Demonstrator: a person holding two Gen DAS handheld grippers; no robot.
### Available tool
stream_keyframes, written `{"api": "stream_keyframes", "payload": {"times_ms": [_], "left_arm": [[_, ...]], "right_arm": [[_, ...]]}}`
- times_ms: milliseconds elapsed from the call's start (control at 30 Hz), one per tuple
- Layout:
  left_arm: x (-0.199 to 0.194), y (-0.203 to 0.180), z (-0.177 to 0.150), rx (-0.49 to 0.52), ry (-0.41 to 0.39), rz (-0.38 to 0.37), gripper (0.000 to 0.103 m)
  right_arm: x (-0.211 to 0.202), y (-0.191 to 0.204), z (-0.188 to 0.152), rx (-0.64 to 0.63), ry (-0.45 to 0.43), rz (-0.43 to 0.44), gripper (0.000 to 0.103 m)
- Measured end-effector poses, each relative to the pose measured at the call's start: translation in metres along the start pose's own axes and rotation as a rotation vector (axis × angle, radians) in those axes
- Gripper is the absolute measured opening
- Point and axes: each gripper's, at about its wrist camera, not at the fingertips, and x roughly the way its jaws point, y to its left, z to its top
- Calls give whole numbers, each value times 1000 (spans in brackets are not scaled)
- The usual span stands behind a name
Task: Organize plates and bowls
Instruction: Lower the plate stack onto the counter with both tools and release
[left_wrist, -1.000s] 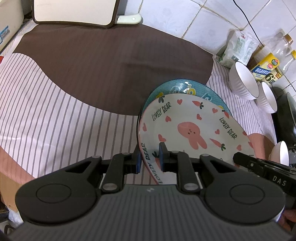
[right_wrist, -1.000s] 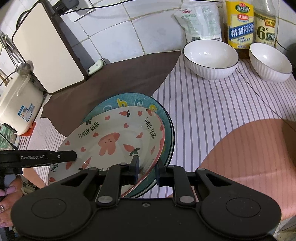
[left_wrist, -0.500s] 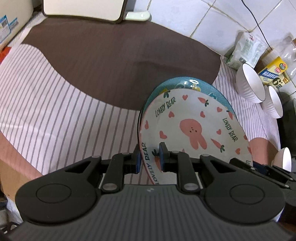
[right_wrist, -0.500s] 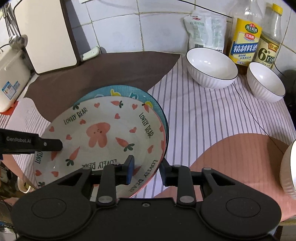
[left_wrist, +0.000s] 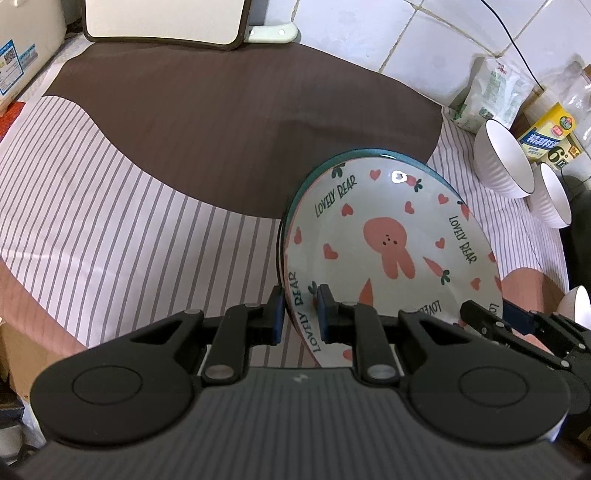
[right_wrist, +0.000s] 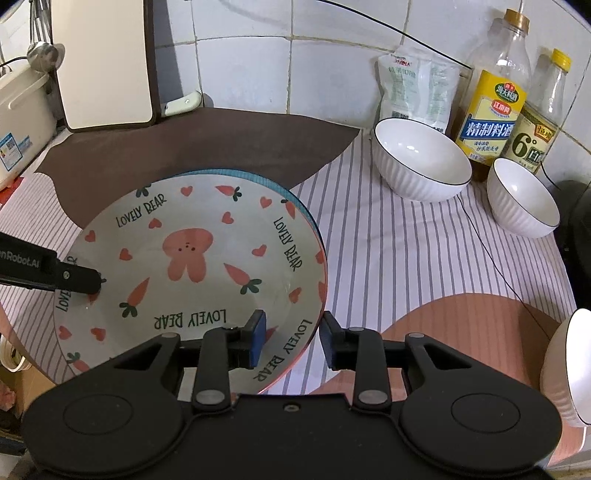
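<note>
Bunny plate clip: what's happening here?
Two hand-held grippers flank the white rabbit-and-carrot plate, which sits on a teal-rimmed plate on the striped cloth. The left gripper is closed on its rim; the right gripper straddles the opposite rim with jaws apart. Two white ribbed bowls wait near the bottles.
</note>
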Motion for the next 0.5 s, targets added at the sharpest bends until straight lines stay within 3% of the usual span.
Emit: {"api": "stream_keyframes", "payload": {"times_ms": [500], "left_arm": [[-15,2,-12,-15,-14,-19,17]], "right_arm": [[-13,-6,-10,5,-79,-17,39]]}}
